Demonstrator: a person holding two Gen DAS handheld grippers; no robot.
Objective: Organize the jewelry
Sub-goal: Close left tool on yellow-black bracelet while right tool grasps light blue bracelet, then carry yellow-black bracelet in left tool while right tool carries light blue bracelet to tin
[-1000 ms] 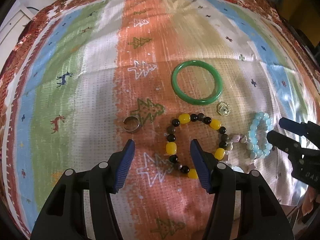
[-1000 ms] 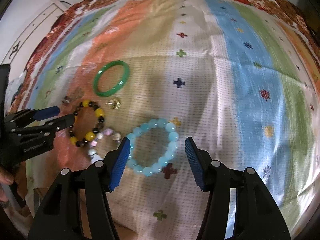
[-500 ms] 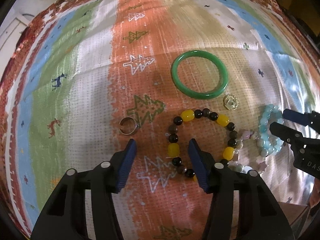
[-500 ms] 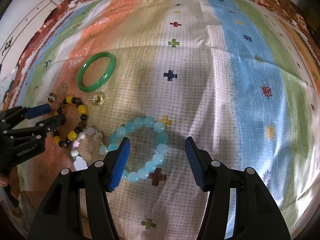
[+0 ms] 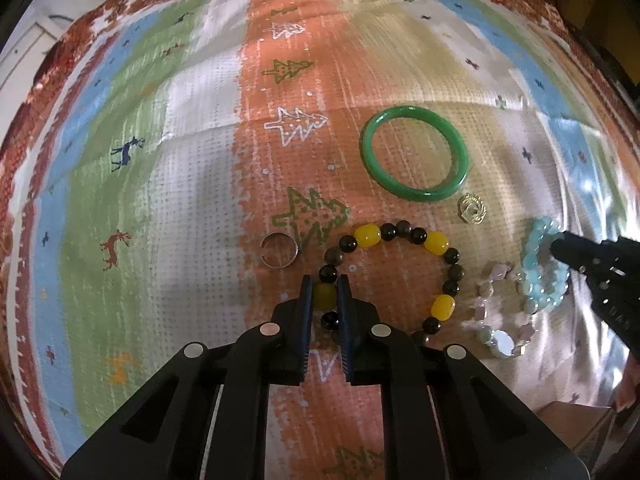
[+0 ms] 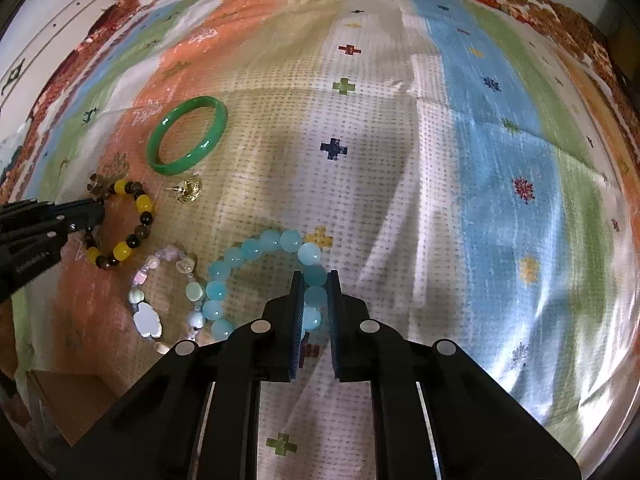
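Yellow-and-dark beaded bracelet [image 5: 394,276] is what my left gripper [image 5: 325,296] has just closed on: the blue pads pinch one yellow bead on the side of the loop nearest me, and the rest of it lies flat on the striped patterned cloth [image 5: 192,184]. My right gripper [image 6: 314,294] has just closed as well, onto a bead of the pale blue round-bead bracelet [image 6: 260,276], again at the near side of the loop. So both sets of fingers are narrow and holding beads, not empty.

Everything sits bunched toward the near edge of the cloth. Between my two bracelets lies a pastel shell-and-pearl bracelet [image 6: 164,300], just beside the blue one. Further in are a glossy green bangle [image 5: 415,153], a small gold earring [image 5: 472,209] and an open silver ring [image 5: 279,250].

Looks to me like this is the pickup step, two bracelets at once. Next move probably calls for lifting slowly and straight up, since a one-bead pinch could slip or drag the pastel bracelet along.
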